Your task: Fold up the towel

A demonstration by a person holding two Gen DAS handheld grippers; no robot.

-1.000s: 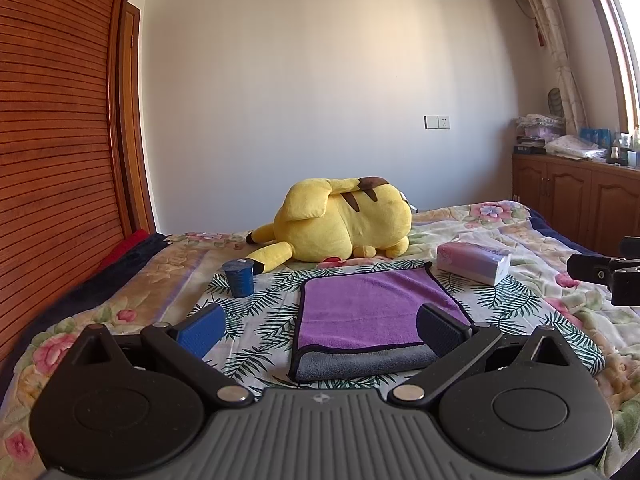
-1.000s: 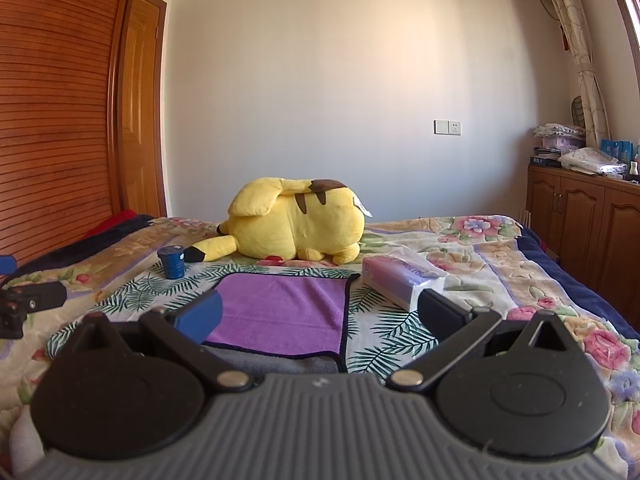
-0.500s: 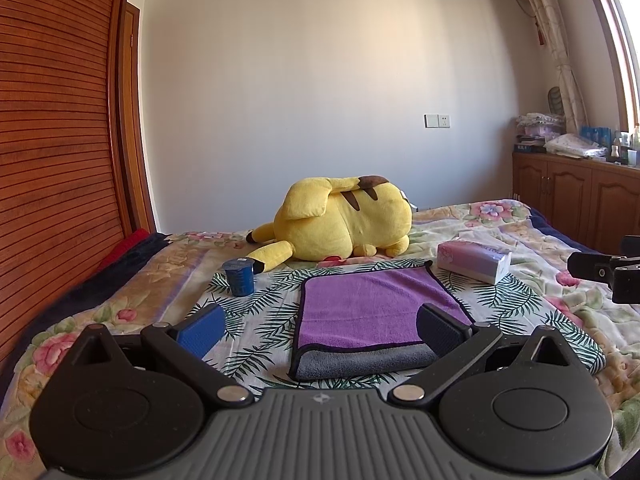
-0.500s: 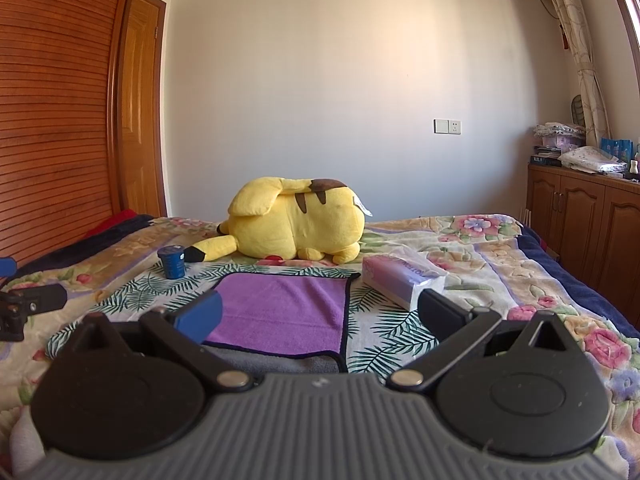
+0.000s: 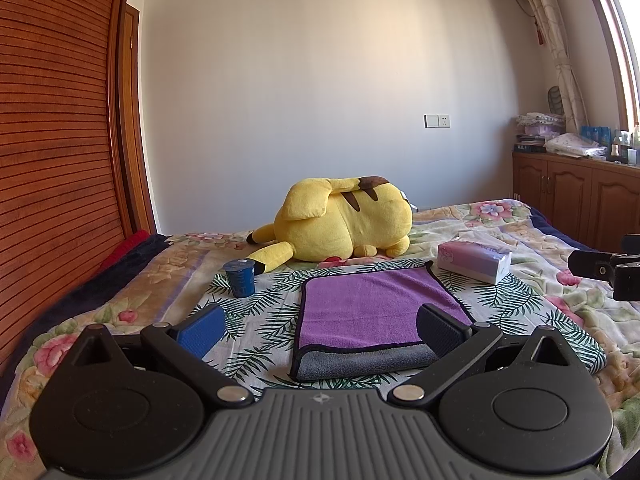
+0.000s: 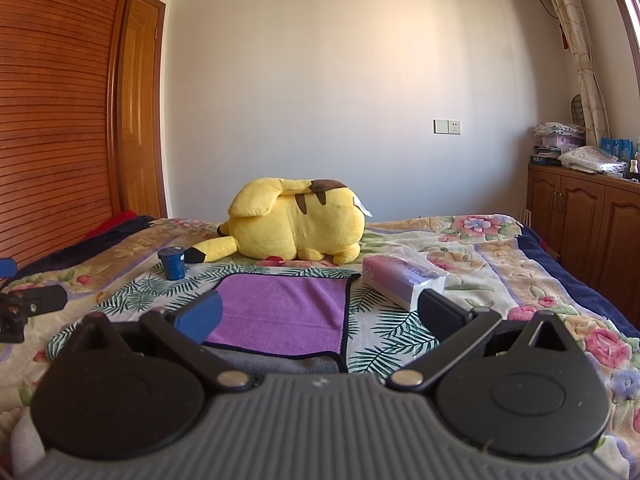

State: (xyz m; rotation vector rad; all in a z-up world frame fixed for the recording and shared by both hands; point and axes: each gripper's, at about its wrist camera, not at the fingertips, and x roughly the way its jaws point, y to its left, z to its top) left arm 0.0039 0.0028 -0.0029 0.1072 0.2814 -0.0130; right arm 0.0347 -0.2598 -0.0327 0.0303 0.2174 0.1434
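Observation:
A purple towel with a grey underside and black trim lies folded flat on the palm-print bedspread; it also shows in the right wrist view. My left gripper is open and empty, held just in front of the towel's near grey edge. My right gripper is open and empty, in front of the towel's near right corner. Each gripper's tip shows in the other's view, the right gripper at the right edge and the left gripper at the left edge.
A yellow plush toy lies behind the towel. A blue cup stands to the towel's left, a tissue pack to its right. A wooden wardrobe is on the left, wooden cabinets on the right.

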